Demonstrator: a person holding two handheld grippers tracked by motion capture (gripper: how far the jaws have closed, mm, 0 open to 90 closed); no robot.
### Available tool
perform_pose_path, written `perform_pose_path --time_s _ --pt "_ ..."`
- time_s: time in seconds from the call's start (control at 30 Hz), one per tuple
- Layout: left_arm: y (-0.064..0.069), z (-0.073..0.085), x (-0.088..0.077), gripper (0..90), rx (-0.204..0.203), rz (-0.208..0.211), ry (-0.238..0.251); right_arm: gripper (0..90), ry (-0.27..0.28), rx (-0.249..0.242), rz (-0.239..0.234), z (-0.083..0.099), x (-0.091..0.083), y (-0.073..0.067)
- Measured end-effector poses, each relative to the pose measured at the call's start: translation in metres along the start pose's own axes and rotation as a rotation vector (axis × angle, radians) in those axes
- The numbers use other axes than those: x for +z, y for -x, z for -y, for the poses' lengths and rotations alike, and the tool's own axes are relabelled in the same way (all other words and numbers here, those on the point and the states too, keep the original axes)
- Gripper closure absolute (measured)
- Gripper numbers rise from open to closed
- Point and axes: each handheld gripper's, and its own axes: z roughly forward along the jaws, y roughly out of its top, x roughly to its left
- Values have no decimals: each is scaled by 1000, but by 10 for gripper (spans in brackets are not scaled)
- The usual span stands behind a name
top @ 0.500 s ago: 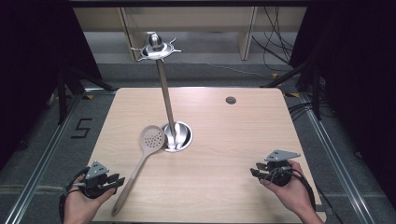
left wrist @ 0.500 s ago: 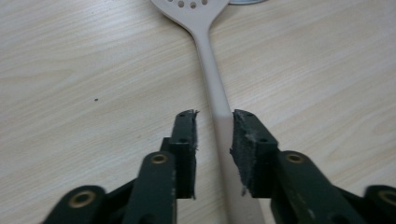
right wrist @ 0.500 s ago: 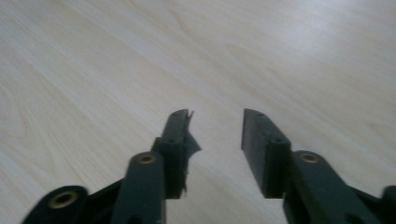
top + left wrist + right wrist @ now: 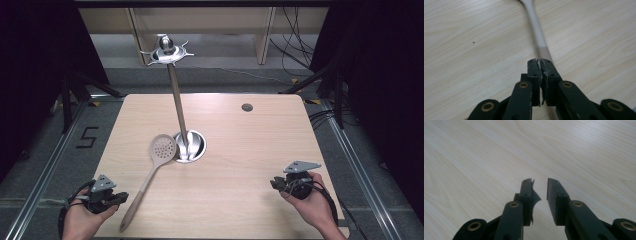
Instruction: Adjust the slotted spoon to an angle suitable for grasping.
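A beige slotted spoon (image 4: 163,148) lies flat on the wooden table (image 4: 260,150), its handle running toward the front left. Its head rests against the round base of a metal utensil stand (image 4: 190,146), whose pole rises to a hooked crown (image 4: 167,50). At the front left a hand holds my left gripper (image 4: 121,198), jaws shut and empty. In the left gripper view its tips (image 4: 540,61) sit just over the spoon handle (image 4: 537,32), which passes beneath them. My right gripper (image 4: 276,183) is held at the front right. Its jaws (image 4: 540,181) stand slightly apart over bare wood with nothing between them.
A small dark round hole (image 4: 247,107) sits in the table's far right part. Metal rails run along the floor on both sides, and cables lie at the right. Dark curtains flank the table.
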Motion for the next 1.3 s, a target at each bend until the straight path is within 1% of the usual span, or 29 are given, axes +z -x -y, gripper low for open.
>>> perform_pose_path --time_s 0.03,0.07,0.17,0.2,0.23,0.27,0.3,0.33,0.37,0.43,0.47,0.5,0.53,0.57,0.6,0.63,0.67,0.73,0.77,0.83,0.87,0.9,0.93,0.97,1.03,1.07,1.17,1.23,1.3 --pt "4 -2 0 857 3 7 22 736 -3 11 -2 0 0 -1" --pt "11 -5 -1 879 24 21 9 724 -10 7 -11 -1 1 0" --pt "20 -8 1 892 22 59 2 716 -12 4 -14 -1 1 1" --pt "24 -9 3 893 28 83 -13 712 -4 10 -4 0 1 1" --pt "29 -10 6 894 75 103 -65 711 20 14 4 1 2 1" --pt "33 -10 8 894 74 102 -89 710 33 40 -3 1 3 -1" --pt "36 -11 11 894 80 112 -108 709 13 35 -3 1 2 0" --pt "36 -11 11 894 80 112 -108 708 13 13 0 1 2 1" --pt "39 -10 16 894 86 106 -117 708 13 13 0 1 2 1" --pt "41 -11 24 895 141 82 -175 705 4 12 -4 1 1 1" --pt "41 -11 24 895 141 82 -175 705 4 12 -4 1 1 1" --pt "43 -11 27 895 123 75 -171 704 4 11 -5 1 1 1" --pt "41 -12 27 895 154 80 -208 704 4 13 -4 1 1 1" --pt "43 -12 29 895 145 65 -208 702 4 12 -5 1 2 1" --pt "41 -13 29 895 169 62 -240 700 4 15 -6 1 2 1" --pt "42 -12 32 895 156 58 -228 697 -7 29 -4 1 2 0" --pt "41 -13 32 895 172 50 -251 697 -7 29 -4 1 2 0" --pt "38 -12 34 895 159 44 -265 695 0 0 -12 0 2 2" --pt "37 -11 36 895 144 45 -265 695 1 -1 -11 0 2 2" --pt "34 -10 37 895 138 24 -282 694 3 13 -5 1 2 1" --pt "31 -9 37 895 129 38 -286 692 -3 26 -3 1 1 0" --pt "30 -9 37 895 100 31 -274 692 0 20 -3 1 2 1" --pt "26 -9 36 896 111 12 -294 691 4 11 -4 1 2 1" --pt "26 -9 36 895 111 12 -294 691 4 13 -6 1 2 1" --pt "23 -8 36 895 97 -6 -297 691 -5 29 -7 0 1 0" --pt "18 -7 36 895 75 -21 -292 690 14 29 -68 1 3 2" --pt "10 -7 35 895 77 -29 -306 687 10 19 -60 1 3 2" --pt "-1 -6 33 896 26 -72 -295 685 12 14 -58 1 4 3" --pt "-6 -5 33 895 24 -82 -300 684 13 12 -57 1 4 3"
